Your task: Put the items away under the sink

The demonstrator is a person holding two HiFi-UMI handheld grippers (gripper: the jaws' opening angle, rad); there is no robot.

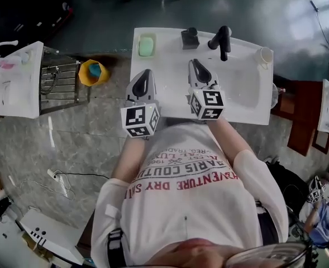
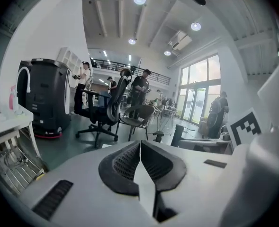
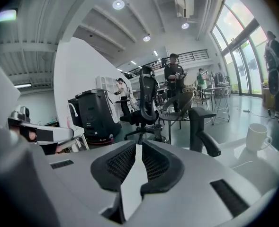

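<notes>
A white sink unit (image 1: 248, 102) stands in front of me. On its top are a green soap dish (image 1: 146, 45), a small black container (image 1: 190, 38), a black faucet (image 1: 222, 41) and a white cup (image 1: 265, 56). My left gripper (image 1: 146, 71) hovers over the unit's near left part, shut and empty. My right gripper (image 1: 194, 62) is beside it over the basin, also shut with nothing held. In the left gripper view the left gripper (image 2: 140, 142) has its pads meeting. In the right gripper view the right gripper (image 3: 138, 145) is closed, with the faucet (image 3: 203, 126) and cup (image 3: 257, 136) ahead to the right.
A yellow bucket (image 1: 93, 72) with something blue in it sits on the floor left of the sink, by a wire rack (image 1: 58, 85) and a white table (image 1: 19, 77). A brown cabinet (image 1: 298, 116) stands to the right. Office chairs (image 2: 106, 110) and people stand further off.
</notes>
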